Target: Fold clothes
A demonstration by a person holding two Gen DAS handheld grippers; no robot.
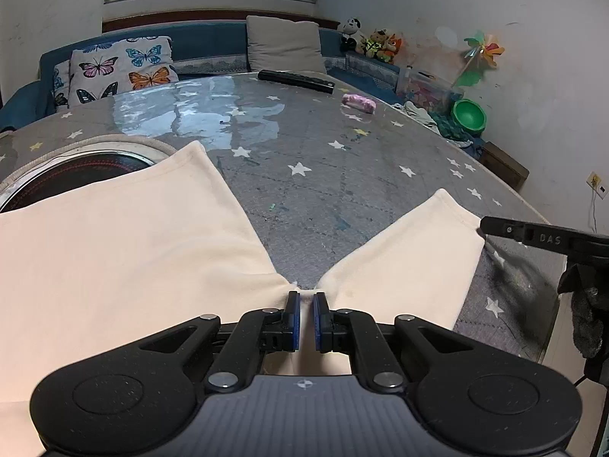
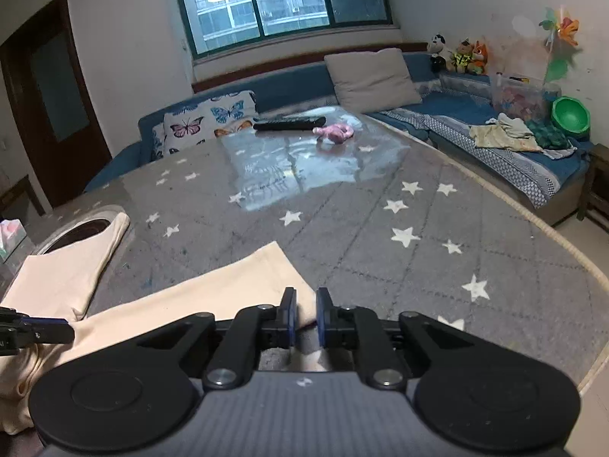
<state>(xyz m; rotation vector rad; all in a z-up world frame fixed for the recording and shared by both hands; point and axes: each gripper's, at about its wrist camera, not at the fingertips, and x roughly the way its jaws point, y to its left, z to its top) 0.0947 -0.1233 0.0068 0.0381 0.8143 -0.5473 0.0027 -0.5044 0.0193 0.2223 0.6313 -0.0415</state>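
A pair of cream shorts [image 1: 114,247] lies flat on the grey star-patterned table [image 1: 342,171], legs spread in a V pointing away from me. My left gripper [image 1: 306,304] sits at the crotch, its blue pads nearly together with the cream fabric pinched between them. In the right wrist view the shorts [image 2: 190,304] run off to the left. There my right gripper [image 2: 305,304] is narrowly closed over the outer edge of the near leg, close to its hem. That gripper [image 1: 485,226] also shows in the left wrist view, at the right leg's outer edge.
A black remote [image 2: 289,123] and a pink soft item [image 2: 335,132] lie at the table's far side. One leg partly covers a round dark opening [image 1: 76,167] in the table. A blue sofa with cushions, loose clothes [image 2: 510,133] and a green bowl [image 2: 571,114] surrounds the table.
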